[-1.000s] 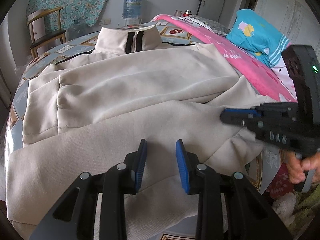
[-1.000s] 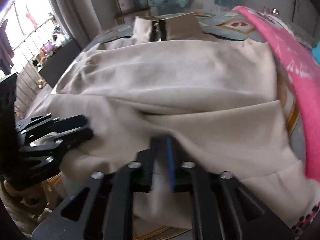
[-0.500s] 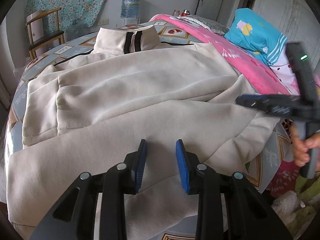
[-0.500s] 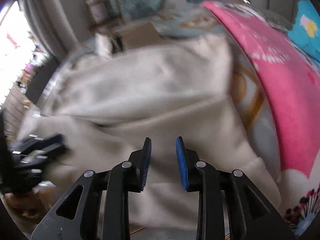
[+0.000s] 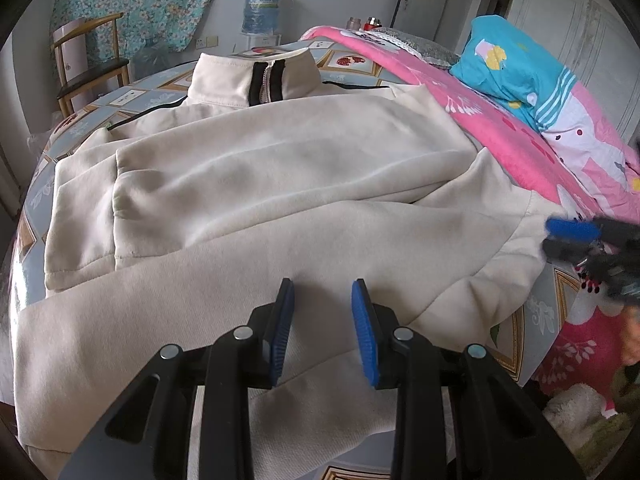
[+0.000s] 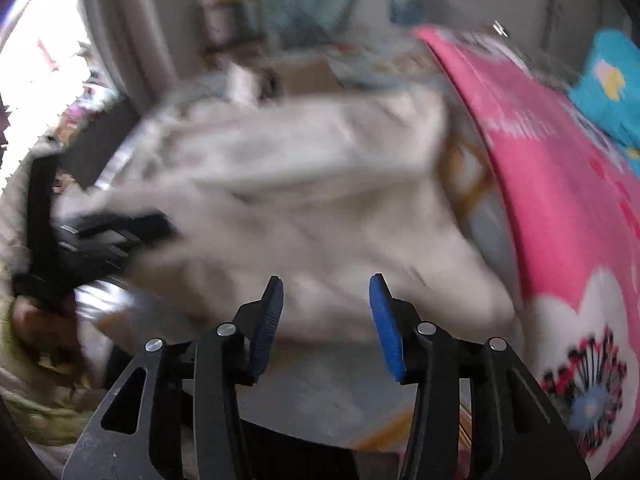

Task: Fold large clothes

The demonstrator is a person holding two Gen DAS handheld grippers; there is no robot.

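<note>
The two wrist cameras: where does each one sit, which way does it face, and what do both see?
Left wrist: sits on the left gripper, looks down over the cream zip jacket; open fingers, right gripper at the edge.
Right wrist: sits on the right gripper, jaws just opened, empty; blurred jacket, left gripper, a hand.
Shared: jacket, pink blanket.

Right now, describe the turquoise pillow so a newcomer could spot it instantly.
Start at the cream jacket spread over the bed. Along its right edge runs a pink quilt; the turquoise pillow sits on top of that, toward the far end. It is the only bright blue cushion, with a yellow cartoon print and white stripes.
</note>
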